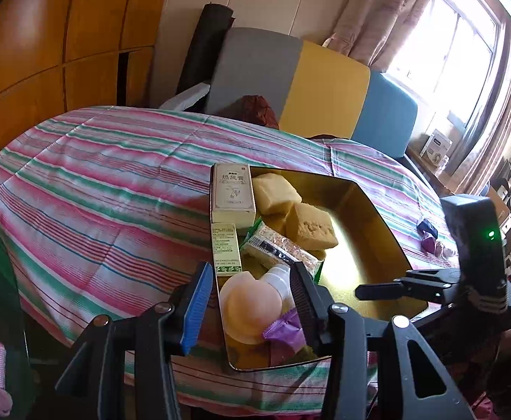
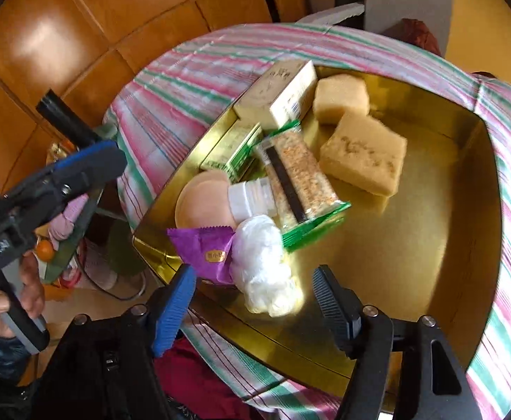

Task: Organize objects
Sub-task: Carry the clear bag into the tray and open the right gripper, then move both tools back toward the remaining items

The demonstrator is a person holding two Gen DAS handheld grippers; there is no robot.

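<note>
The right gripper [image 2: 251, 301] is tipped down over the gold tray [image 2: 448, 245], jaws apart, nothing held; the left gripper [image 1: 248, 301] is clamped on the tray's wall.

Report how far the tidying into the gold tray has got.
Done: the gold tray on the striped cloth already holds two boxes, two cake blocks, a snack bar, a purple packet and a white crumpled bag. In hand: nothing; the right tongs stand open over that bag. Left: small dark and purple items still lie on the cloth.
</note>
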